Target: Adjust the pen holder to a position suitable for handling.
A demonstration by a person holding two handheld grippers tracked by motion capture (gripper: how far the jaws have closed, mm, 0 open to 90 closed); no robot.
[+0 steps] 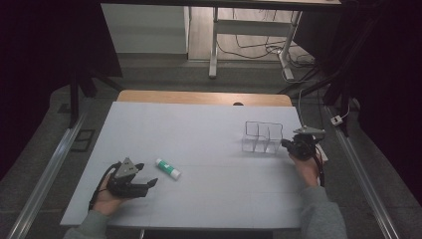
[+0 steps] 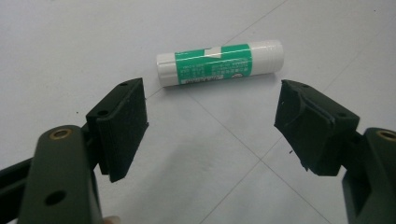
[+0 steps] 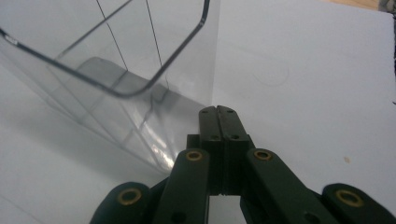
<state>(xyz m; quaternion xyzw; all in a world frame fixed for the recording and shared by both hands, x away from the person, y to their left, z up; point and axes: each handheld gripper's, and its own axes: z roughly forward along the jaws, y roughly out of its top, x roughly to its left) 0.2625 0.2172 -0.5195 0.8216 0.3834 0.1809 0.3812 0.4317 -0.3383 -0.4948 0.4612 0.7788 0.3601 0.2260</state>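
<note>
A: Where was the glue stick point(image 2: 219, 63)?

B: Flat on the table point(image 1: 209, 129), well apart from the clear divided box point(image 1: 262, 138), just ahead of the left gripper point(image 1: 145, 175), whose jaws gaped wide. I'd have straddled its middle squarely before closing.

A: And the right gripper point(image 3: 220, 122)?

B: Pressed together on nothing, just beside the box.

A: Counts?

B: One stick, one box, two grippers
</note>
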